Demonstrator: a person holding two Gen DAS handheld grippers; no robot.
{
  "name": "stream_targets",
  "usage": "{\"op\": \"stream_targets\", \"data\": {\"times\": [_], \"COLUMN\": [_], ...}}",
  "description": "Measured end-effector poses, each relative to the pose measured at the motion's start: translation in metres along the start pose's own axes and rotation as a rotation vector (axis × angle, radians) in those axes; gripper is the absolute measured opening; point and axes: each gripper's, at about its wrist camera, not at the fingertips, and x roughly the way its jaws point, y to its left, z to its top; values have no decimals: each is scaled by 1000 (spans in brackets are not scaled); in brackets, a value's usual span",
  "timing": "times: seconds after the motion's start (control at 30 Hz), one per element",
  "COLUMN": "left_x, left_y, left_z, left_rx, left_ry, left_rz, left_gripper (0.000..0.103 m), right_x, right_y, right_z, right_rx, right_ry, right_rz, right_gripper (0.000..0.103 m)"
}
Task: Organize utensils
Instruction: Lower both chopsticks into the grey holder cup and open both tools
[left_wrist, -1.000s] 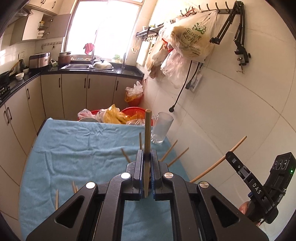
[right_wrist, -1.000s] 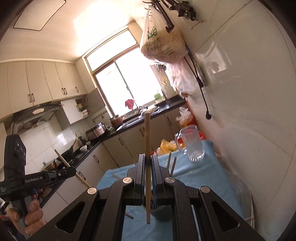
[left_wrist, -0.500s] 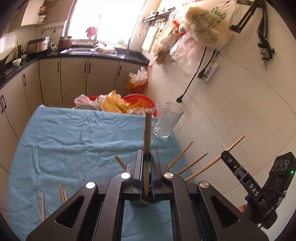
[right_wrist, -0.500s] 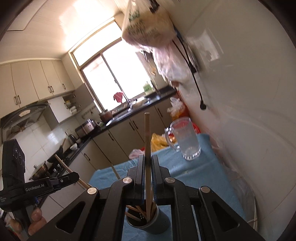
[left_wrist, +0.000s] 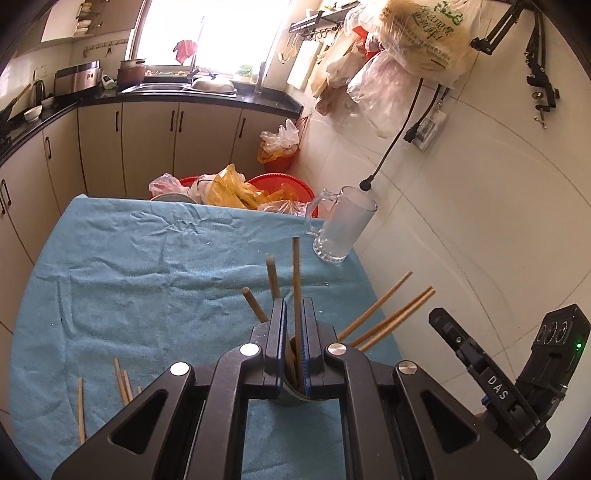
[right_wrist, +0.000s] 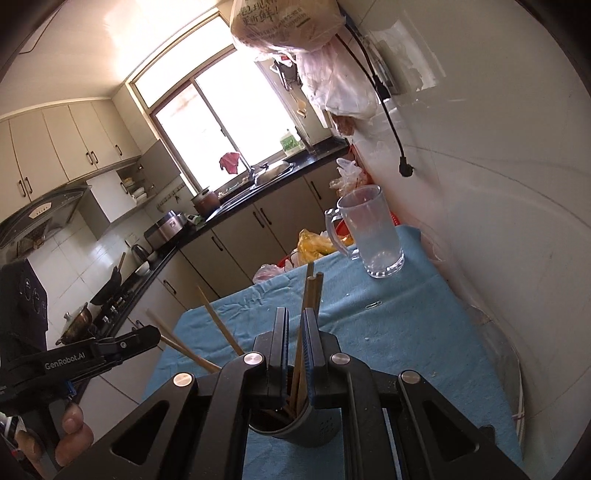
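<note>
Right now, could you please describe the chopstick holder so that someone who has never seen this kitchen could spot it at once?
Look at the blue tablecloth beside the white wall. At its near end, apart from the glass mug, stands a dark grey round holder. Unlike the mug, it has wooden chopsticks fanning out of it.

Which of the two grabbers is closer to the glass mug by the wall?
Hard to separate. Both the left gripper and the right gripper sit over the gray holder, well short of the glass mug; each looks about equally far.
</note>
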Motion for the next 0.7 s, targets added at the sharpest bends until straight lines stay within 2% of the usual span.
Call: {"op": "stream_targets", "data": {"times": [0.17, 0.23, 0.33, 0.47, 0.53, 0.7], "left_x": [-23, -34, -54, -76, -84, -89], "left_y": [1, 2, 4, 14, 23, 59], "left_z": [-7, -13, -26, -54, -73, -132], "left_rx": [-2, 3, 11, 24, 24, 13], "left_ry": [-33, -53, -93, -124, -130, -102], "left_rz": [-11, -6, 13, 40, 64, 160], "left_gripper": [8, 18, 24, 27, 32, 35], "right_x": [-19, -29, -42, -47, -45, -28], "right_y": [6, 10, 18, 37, 46, 65], "right_z": [0, -3, -15, -47, -65, -120], "right_rx": [-7, -20, -51, -127, -154, -226], "right_ry": [-35, -46, -58, -30, -5, 62], "right_rz": [-1, -3, -19, -38, -42, -70], "right_gripper": [16, 19, 24, 33, 44, 45]}}
